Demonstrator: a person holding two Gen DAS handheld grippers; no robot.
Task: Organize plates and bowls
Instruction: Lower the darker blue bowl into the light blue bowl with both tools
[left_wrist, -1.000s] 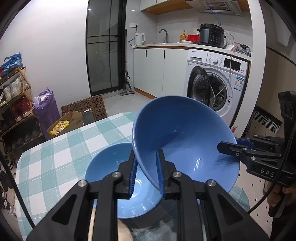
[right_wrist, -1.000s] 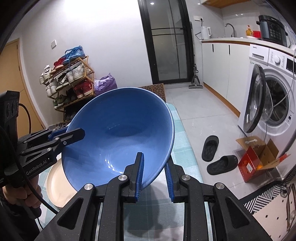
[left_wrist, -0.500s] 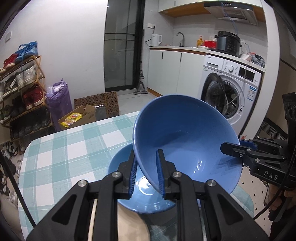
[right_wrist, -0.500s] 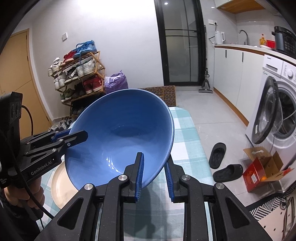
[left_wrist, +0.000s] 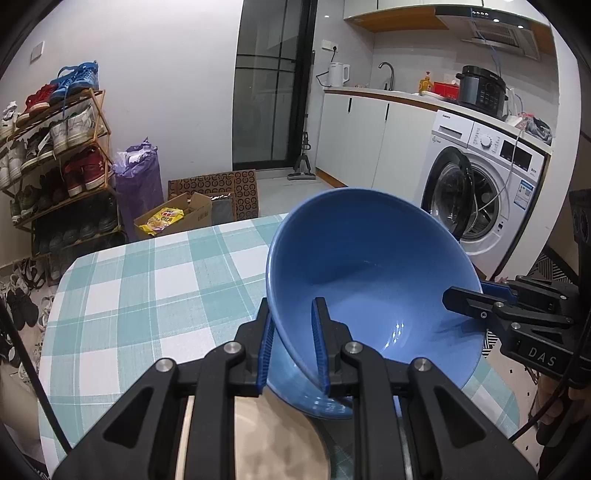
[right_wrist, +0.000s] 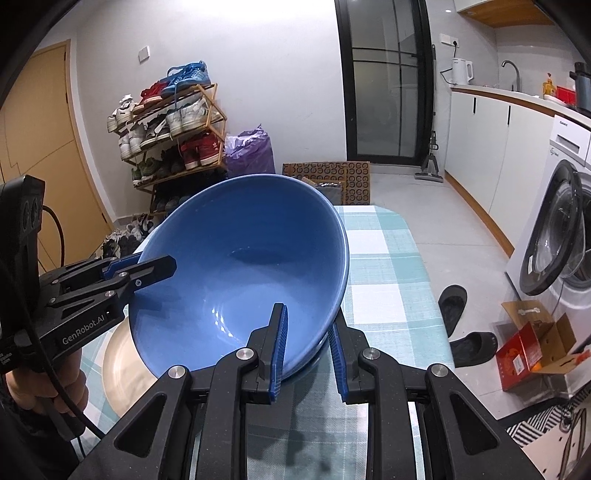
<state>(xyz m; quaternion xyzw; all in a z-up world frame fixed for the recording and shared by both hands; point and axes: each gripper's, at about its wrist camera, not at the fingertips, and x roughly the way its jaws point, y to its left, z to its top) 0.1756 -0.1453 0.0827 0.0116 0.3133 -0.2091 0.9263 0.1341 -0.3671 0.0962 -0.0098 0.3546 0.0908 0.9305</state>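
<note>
A large blue bowl (left_wrist: 373, 280) is held tilted between both grippers. My left gripper (left_wrist: 293, 347) is shut on its near rim, and it shows at the left of the right wrist view (right_wrist: 147, 269). My right gripper (right_wrist: 308, 350) is shut on the opposite rim of the bowl (right_wrist: 240, 273), and it shows at the right of the left wrist view (left_wrist: 472, 295). A second blue bowl (left_wrist: 314, 400) sits on the table right under the held one; I cannot tell if they touch. A beige plate (left_wrist: 273, 439) lies beside it, also in the right wrist view (right_wrist: 122, 373).
The table has a teal and white checked cloth (left_wrist: 155, 288). A shoe rack (right_wrist: 170, 136), a purple bag (left_wrist: 138, 181) and cardboard boxes (left_wrist: 177, 218) stand beyond it. A washing machine (left_wrist: 476, 188) with its door open is at the right. Slippers (right_wrist: 461, 332) lie on the floor.
Both grippers have lowered the tilted blue bowl over the second blue bowl, which is now almost hidden beneath it. The view has shifted along the table.
</note>
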